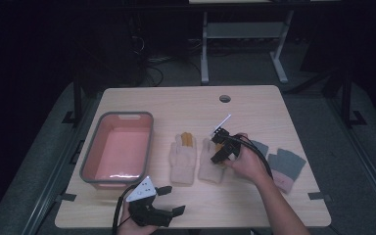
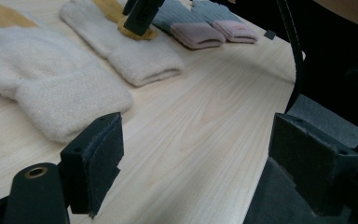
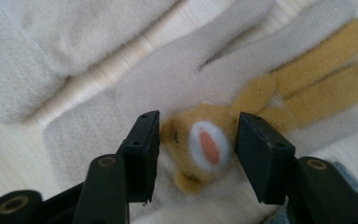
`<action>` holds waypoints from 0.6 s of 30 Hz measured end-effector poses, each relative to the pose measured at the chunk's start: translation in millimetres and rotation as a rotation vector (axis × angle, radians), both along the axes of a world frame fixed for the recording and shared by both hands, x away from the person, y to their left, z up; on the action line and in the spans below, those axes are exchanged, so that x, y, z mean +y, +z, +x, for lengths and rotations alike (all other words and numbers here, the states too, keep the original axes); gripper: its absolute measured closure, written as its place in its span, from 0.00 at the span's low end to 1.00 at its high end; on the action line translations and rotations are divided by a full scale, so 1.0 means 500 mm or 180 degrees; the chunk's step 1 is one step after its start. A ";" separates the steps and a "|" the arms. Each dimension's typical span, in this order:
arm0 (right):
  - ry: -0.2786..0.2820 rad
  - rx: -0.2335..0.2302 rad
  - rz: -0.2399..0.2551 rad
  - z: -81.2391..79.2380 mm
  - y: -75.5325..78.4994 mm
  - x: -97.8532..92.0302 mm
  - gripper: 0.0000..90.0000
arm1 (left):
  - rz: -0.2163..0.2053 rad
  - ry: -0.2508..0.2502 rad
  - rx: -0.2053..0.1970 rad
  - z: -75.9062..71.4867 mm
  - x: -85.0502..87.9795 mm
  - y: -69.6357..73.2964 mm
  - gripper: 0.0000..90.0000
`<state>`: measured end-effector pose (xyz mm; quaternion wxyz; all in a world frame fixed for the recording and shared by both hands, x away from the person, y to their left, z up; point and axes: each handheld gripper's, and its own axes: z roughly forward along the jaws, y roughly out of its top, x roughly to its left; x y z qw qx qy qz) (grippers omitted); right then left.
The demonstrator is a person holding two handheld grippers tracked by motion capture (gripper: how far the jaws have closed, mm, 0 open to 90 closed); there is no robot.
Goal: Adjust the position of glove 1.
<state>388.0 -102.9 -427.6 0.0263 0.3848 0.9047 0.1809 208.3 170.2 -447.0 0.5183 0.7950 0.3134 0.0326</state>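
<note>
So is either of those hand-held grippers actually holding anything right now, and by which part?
Nothing is held yet. The right hand-held gripper has its jaws either side of the yellow animal patch on a cream glove, not yet pressing it. The left hand-held gripper is open over bare table.

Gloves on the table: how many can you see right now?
4. Two cream gloves lie mid-table, the left cream glove beside the pink bin, the right cream glove under the right gripper. Two grey gloves lie right of the hand: one partly hidden, one clear.
</note>
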 end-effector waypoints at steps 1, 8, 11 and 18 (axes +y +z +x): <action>0.0001 0.0001 -0.0009 0.001 -0.001 0.000 0.57 | 0.0000 0.0003 -0.0006 0.000 0.001 0.000 0.20; 0.0007 -0.0005 -0.0090 0.001 -0.007 0.004 0.60 | -0.0002 -0.0001 0.0003 0.000 0.001 0.000 0.20; 0.0014 0.0018 -0.0084 0.003 -0.008 0.002 0.63 | -0.0006 0.0000 0.0001 0.001 0.000 -0.001 0.20; 0.0026 0.0003 -0.0104 0.003 -0.007 0.002 0.68 | 0.0003 0.0002 -0.0003 0.001 0.000 0.000 0.20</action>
